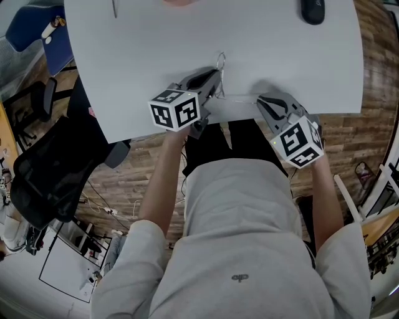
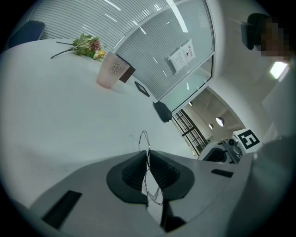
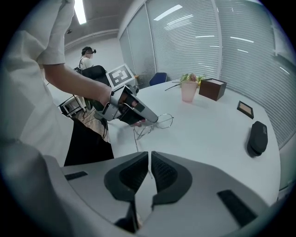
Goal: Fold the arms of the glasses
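1 glasses (image 3: pixel 164 121) frame between left fingers (image 2: pixel 132 173)

glasses (image 3: pixel 157 124) half hidden, dark object (image 1: pixel 312 9) cropped

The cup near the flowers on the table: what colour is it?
Pale pink; the cup shows best in the left gripper view.
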Demonstrator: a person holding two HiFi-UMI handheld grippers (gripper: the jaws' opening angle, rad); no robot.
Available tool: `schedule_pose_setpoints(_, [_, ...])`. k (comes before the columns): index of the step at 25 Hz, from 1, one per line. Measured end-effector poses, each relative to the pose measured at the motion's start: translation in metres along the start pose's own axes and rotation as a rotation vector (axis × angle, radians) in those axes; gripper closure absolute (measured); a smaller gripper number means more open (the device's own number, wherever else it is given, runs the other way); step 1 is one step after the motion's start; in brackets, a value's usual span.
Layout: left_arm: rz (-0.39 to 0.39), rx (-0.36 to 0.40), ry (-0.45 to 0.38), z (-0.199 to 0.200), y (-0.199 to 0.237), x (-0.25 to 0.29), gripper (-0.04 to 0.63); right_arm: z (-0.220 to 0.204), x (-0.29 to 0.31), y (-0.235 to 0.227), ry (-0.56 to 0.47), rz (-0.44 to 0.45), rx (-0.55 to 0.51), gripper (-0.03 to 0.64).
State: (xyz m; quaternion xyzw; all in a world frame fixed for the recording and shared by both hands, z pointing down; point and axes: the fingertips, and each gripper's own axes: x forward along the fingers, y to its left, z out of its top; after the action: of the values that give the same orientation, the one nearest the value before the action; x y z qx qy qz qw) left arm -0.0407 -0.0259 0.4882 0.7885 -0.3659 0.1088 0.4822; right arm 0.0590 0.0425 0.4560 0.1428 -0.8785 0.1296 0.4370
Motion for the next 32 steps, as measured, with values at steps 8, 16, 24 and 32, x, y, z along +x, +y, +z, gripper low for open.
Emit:
schedule_pose_setpoints(8, [0.007,0.006,0.002,-0.004,0.000,-0.003,0.561,-0.013,-0.011,0.008,0.020,0.006,-0.009,0.563])
schedule_pose_setpoints(16, [0.010,0.002,-0.006,-0.008,0.002,-0.008,0.561,-0.026,-0.004,0.015,0.067,-0.014,-0.034,0.520])
schedule_pose_setpoints(24, [0.010,0.003,-0.005,-0.010,0.003,-0.010,0.561,-0.036,0.008,0.012,0.114,-0.051,-0.088,0.534])
schedule_pose_setpoints(32, [0.009,0.007,-0.004,-0.011,0.002,-0.013,0.561,-0.038,0.006,0.012,0.117,-0.064,-0.104,0.588])
